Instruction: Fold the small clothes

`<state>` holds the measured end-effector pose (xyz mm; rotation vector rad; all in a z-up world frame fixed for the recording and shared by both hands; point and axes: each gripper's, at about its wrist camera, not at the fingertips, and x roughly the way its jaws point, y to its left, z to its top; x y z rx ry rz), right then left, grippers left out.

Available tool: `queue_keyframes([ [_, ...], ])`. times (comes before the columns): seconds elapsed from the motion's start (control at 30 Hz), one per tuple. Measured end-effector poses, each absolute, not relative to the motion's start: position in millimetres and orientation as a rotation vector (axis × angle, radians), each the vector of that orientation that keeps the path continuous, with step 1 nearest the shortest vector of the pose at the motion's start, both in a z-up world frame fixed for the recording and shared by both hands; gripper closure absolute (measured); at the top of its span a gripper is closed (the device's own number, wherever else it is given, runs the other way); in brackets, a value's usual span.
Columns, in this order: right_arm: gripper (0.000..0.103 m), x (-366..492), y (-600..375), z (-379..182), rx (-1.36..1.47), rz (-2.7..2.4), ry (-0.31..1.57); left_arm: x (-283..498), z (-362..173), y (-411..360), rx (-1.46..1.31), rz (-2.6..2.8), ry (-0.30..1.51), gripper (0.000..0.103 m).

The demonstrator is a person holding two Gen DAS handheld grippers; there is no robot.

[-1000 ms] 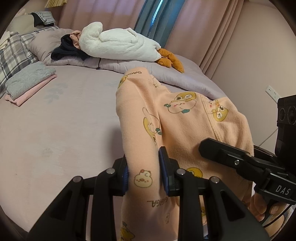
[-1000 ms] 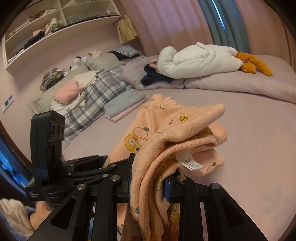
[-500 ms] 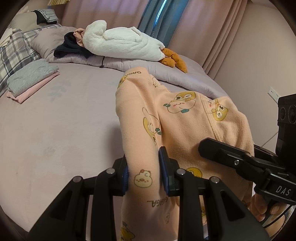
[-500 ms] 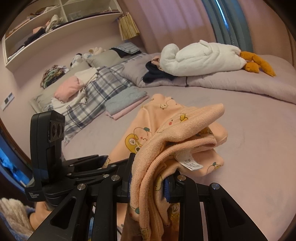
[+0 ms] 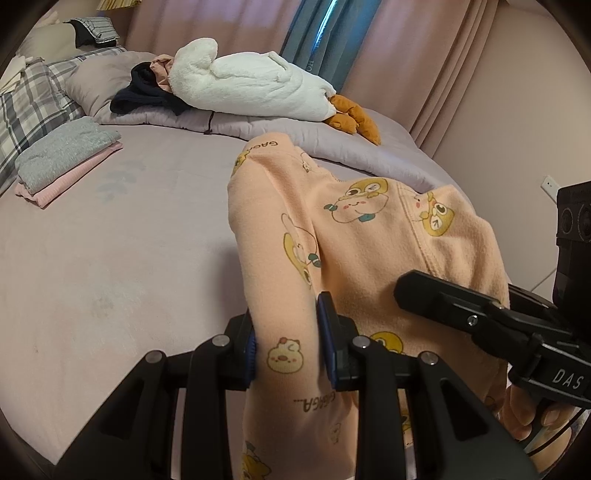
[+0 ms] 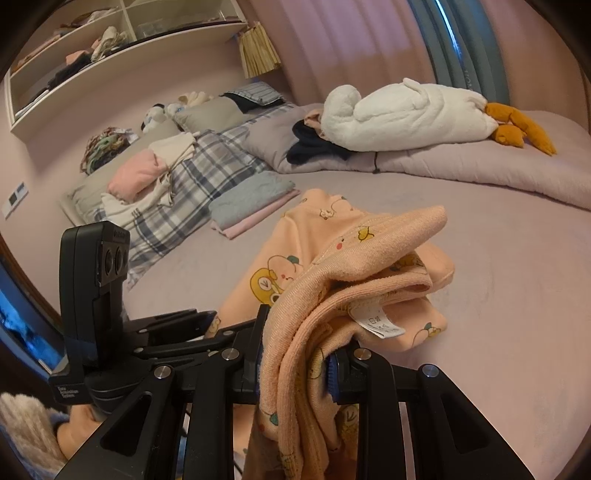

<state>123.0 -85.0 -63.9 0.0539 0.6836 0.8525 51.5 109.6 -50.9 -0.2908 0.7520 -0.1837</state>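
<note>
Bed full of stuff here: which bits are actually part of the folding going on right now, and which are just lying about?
In the job:
- peach cartoon-print garment, pinched in both tools
- left gripper
- right gripper

Just lying about:
- white plush goose
- folded grey and pink stack, possibly finished already
- plaid blanket
- dark garment
- wall shelf

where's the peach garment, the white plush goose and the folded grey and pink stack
peach garment (image 5: 362, 236): left wrist view, printed front panel
white plush goose (image 6: 406, 114): right wrist view, body
folded grey and pink stack (image 5: 62, 155): left wrist view, grey top layer
</note>
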Motion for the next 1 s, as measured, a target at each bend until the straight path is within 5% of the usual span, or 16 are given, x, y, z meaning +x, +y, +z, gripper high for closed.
queue_keyframes([
  [1.0,0.076,149,-64,-66,0.055,0.848,0.700,102,-60,123,-0.287,-0.151,0.786,0.077],
])
